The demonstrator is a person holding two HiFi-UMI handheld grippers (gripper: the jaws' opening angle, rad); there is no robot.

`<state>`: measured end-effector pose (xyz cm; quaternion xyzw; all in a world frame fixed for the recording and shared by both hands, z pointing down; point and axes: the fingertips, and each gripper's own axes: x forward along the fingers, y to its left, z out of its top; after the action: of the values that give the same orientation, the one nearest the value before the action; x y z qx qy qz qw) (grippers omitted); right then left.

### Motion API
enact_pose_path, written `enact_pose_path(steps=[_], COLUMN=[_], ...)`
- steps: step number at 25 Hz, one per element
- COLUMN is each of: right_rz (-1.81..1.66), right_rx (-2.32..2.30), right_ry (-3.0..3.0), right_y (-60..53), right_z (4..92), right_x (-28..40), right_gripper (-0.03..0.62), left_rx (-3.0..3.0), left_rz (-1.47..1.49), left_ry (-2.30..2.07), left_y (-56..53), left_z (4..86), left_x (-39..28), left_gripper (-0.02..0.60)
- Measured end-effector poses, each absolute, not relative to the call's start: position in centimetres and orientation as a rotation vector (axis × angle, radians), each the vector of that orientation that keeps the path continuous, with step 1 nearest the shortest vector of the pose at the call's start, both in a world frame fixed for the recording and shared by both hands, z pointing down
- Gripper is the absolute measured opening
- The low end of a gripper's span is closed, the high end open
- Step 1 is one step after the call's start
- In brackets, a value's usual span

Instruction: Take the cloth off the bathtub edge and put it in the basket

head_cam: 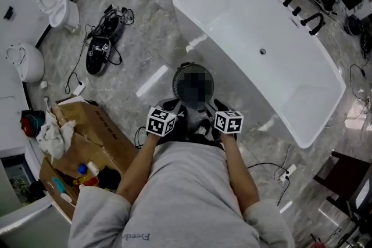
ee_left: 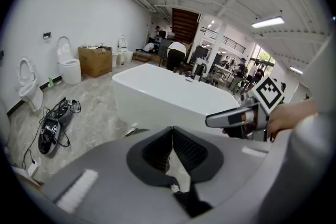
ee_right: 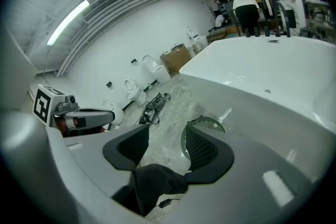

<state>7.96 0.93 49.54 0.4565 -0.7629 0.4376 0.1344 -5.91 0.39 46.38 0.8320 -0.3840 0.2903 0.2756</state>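
In front of the person's body, the left gripper (ee_left: 172, 132) is holding its two jaws pressed together, and nothing is sitting between the dark pads. Just beside it, the right gripper (ee_right: 168, 131) is holding its jaws apart; only the grey floor (head_cam: 145, 32) is showing in the gap, and the pads are pressing on nothing. Low at the root of these jaws a dark lump (ee_right: 155, 181) is showing, and I cannot tell what it is.

Both grippers are pointing at the round basket (head_cam: 175, 81), which is standing on the floor just ahead of them and near the outer wall of the bathtub (head_cam: 273, 72). In the head view a blurred patch is covering the inside of the basket, and in the right gripper view the right jaw is hiding most of it. So I cannot tell where the cloth is lying.

The white bathtub is stretching away to the right of the basket, with black taps (head_cam: 302, 14) standing on its far rim. To the left, a black bundle of cables (head_cam: 102, 46) is lying on the floor, and white toilets (head_cam: 58, 6) are standing along the wall. Near the person's left side, an open cardboard box (head_cam: 87, 142) is holding white rags and small coloured items.
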Motion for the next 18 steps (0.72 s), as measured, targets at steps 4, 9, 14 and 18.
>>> enact_pose_path(steps=[4,9,14,18], right_rz=[1.251,1.213,1.170,1.146], right_rx=[1.259,1.245,1.250,1.285], right_ry=[-2.238,-2.252,-2.259,-2.261], right_y=[1.6,1.6,2.3,2.5], right_z=[49.1,48.6,48.0,47.7], right_x=[7.4,7.6,8.3,8.8], right_gripper=[0.182,0.124,0.044,0.002], left_rx=[2.269,2.274,2.281,2.268], left_rz=[0.785,0.766,0.747,0.719], left_ry=[-1.026,-1.041,-1.055,-1.051], left_y=[0.8,0.5,0.6,1.0], left_z=[46.0,45.9,45.4,45.6], left_x=[-5.5,-5.5,-5.3,-5.1], left_gripper=[0.060,0.060,0.060,0.060])
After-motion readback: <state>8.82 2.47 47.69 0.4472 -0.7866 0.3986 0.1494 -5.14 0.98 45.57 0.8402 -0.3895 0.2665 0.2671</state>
